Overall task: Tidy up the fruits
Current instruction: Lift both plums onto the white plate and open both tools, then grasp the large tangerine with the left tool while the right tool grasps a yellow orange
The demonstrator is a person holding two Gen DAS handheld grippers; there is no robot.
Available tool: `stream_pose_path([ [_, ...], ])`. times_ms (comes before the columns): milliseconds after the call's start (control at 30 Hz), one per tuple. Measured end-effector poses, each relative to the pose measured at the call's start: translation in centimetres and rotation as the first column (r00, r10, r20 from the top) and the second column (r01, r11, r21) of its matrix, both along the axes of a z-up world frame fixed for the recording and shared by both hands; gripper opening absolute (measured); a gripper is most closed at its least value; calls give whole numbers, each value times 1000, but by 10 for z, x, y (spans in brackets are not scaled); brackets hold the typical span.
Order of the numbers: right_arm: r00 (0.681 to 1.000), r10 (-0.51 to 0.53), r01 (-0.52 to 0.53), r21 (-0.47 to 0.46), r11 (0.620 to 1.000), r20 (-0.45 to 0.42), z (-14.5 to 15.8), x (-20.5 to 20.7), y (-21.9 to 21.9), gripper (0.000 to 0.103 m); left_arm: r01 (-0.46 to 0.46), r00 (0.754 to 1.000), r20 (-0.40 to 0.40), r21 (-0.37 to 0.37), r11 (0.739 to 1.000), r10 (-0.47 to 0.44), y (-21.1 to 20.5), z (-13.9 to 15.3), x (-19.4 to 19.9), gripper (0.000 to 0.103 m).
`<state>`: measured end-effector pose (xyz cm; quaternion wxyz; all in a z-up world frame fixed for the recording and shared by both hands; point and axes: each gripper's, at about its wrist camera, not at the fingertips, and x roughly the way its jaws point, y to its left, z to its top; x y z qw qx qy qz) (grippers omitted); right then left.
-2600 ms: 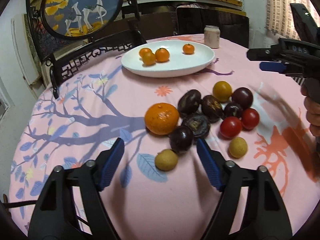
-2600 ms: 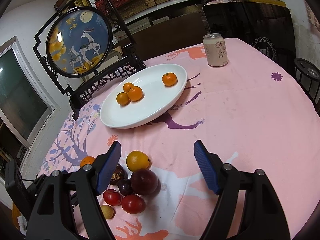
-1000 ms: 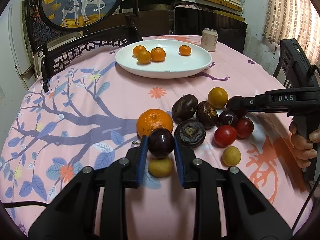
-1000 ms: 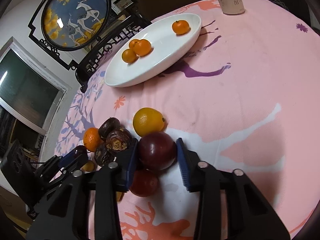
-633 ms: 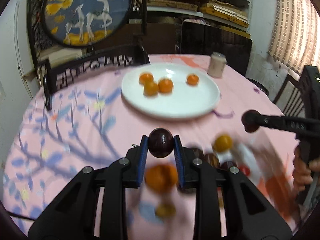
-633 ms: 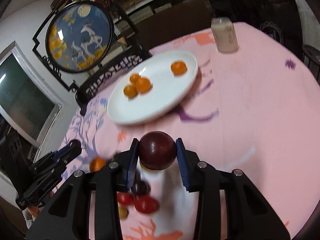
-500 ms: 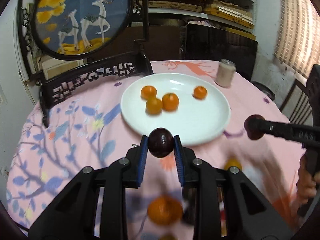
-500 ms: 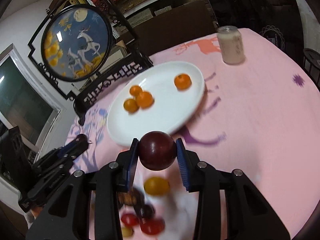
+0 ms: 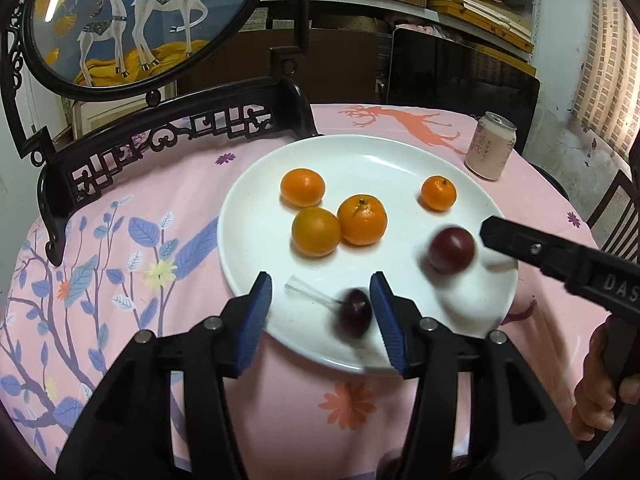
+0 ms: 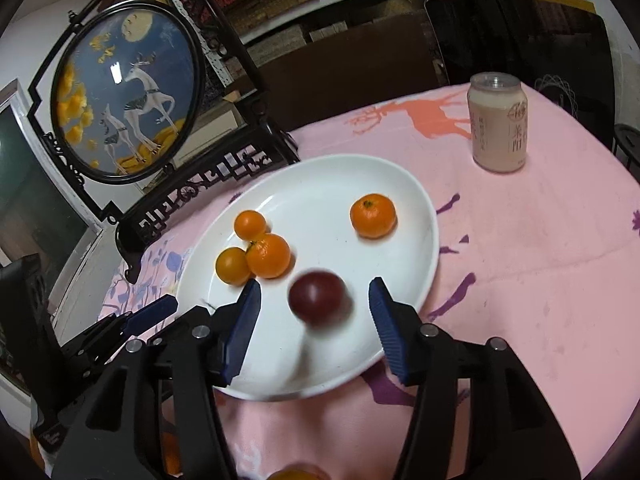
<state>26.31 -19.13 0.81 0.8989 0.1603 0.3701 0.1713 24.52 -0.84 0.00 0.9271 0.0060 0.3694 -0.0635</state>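
1. Now both dark fruits are being let go over the white plate (image 9: 240, 216), so the step in hand is, I judge, the drop; it goes best if each hand stays low over the plate's near edge until its fruit settles, since both are round and look blurred, probably rolling.
2. The left gripper (image 9: 320, 312) has just been opening: its blue pads stand apart, and the small dark plum (image 9: 354, 312) sits between them near the plate's near edge, close beside the right-hand pad. Whether it touches that pad I cannot tell.
3. The right gripper (image 10: 314, 316) has likewise just been opening; the larger red plum (image 10: 318, 298) lies free between its spread pads, on the plate toward its near right edge.
4. Four small oranges (image 9: 362, 220) rest farther in, three clustered at the middle and one apart toward the far right.
5. A drink can (image 10: 498, 120) stands beyond the plate on the pink tablecloth (image 10: 540, 260).
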Motion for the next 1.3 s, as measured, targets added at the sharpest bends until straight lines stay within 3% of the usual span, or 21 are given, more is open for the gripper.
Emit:
stream_pose_path([
  [233, 999, 9, -8, 30, 1000, -35, 6, -21, -3, 57, -18, 1000, 24, 12, 1000, 17, 4, 10, -17, 53],
  [400, 1000, -6, 7, 27, 1000, -27, 8, -64, -14, 60, -62, 997, 53, 45, 997, 60, 24, 11, -57, 58],
  [567, 1000, -14, 14, 11, 1000, -4, 5, -110, -21, 60, -90, 993, 77, 13, 996, 89, 45, 16, -97, 65],
  [667, 1000, -22, 23, 49, 999, -20, -1, -124, -30, 63, -86, 994, 76, 20, 996, 84, 49, 12, -121, 68],
  [833, 998, -40, 43, 65, 997, -50, -8, -131, -37, 64, -41, 998, 43, 33, 999, 39, 42, -2, -148, 70],
  [967, 998, -36, 39, 69, 997, -51, -8, -131, -37, 64, -3, 997, 75, 91, 996, -4, 28, -4, -159, 74],
  [1133, 998, -32, 35, 58, 998, -62, -10, -130, -35, 64, 35, 997, 56, 139, 990, -44, 14, -12, -158, 75],
  [1300, 997, -26, 29, 49, 998, -73, -12, -128, -32, 64, 12, 1000, 17, 162, 987, -15, 15, -21, -149, 77],
])
